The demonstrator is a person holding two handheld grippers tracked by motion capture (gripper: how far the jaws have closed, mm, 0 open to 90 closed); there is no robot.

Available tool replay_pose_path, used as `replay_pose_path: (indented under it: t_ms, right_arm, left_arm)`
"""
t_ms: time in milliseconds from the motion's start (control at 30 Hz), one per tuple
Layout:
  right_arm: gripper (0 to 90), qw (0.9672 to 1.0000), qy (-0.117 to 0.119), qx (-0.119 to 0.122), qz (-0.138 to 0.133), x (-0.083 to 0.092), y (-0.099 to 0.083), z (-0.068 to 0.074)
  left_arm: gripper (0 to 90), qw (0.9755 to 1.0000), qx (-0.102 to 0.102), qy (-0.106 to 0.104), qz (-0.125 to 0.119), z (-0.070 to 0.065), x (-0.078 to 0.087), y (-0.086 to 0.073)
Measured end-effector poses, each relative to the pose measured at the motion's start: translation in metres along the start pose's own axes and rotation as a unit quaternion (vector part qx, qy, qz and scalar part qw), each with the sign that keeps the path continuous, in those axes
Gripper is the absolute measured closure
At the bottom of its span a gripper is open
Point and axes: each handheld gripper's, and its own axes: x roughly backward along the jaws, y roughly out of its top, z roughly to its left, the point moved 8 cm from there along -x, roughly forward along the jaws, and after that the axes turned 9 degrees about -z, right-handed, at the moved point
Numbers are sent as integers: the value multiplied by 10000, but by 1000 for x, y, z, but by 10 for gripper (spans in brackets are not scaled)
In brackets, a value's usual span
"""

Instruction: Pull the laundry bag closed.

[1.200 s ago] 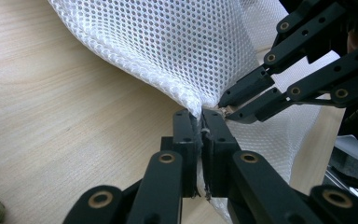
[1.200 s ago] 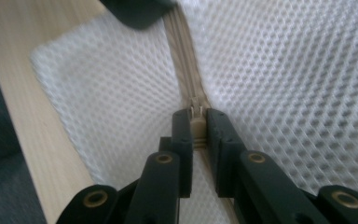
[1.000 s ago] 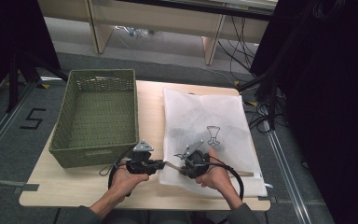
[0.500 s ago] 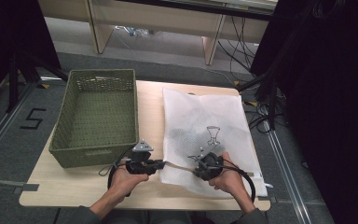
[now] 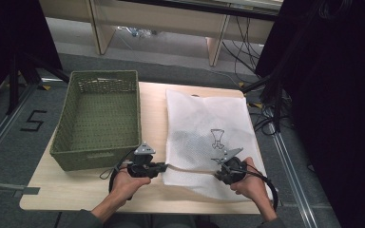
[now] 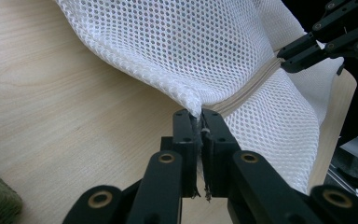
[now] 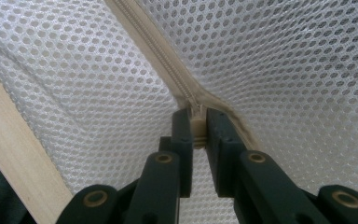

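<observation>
A white mesh laundry bag (image 5: pixel 204 128) lies flat on the right half of the wooden table, with a dark item showing through it. My left gripper (image 5: pixel 164 167) is shut on the bag's near left corner (image 6: pixel 191 100), lifting it slightly off the table. My right gripper (image 5: pixel 218 175) is shut on the beige zipper pull (image 7: pixel 197 126), which sits on the beige zipper (image 7: pixel 154 46) along the bag's near edge. The right gripper (image 6: pixel 289 58) also appears in the left gripper view, farther along the zipper (image 6: pixel 247 93).
A green woven basket (image 5: pixel 97 118) stands empty on the left half of the table (image 5: pixel 76 190). Cables trail from both grippers near the table's front edge. Beyond the table are a wooden bench's legs and dark floor.
My right gripper has moved to the right along the bag's near edge with the zipper pull in its jaws. My left gripper has stayed at the bag's corner.
</observation>
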Motion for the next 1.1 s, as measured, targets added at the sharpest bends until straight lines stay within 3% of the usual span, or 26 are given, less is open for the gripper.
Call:
replay_pose_path:
  t_ms: [233, 267, 567, 733, 933, 1100]
  right_arm:
    - [829, 10000, -41, 28, 43, 1, -7, -7]
    - [829, 9999, -67, -79, 57, 3, -8, -6]
    - [828, 9994, -135, -294, 102, 6, -22, -18]
    - [828, 9991, -56, -413, 43, 8, -27, -21]
    - [828, 9980, -334, -385, 378, 10, -37, -28]
    - [828, 9955, -515, -582, 540, 14, -52, -41]
  left_arm:
    - [849, 10000, -11, 24, 1, 1, 0, -1]
    - [850, 10000, -14, 23, 5, 1, 0, -1]
    - [849, 10000, -5, 25, -1, 1, 1, -1]
    - [849, 10000, -25, 11, 37, -2, 0, -3]
    - [851, 10000, -53, 53, 49, 0, 1, -3]
    - [851, 9999, -53, 103, 41, 3, 2, -3]
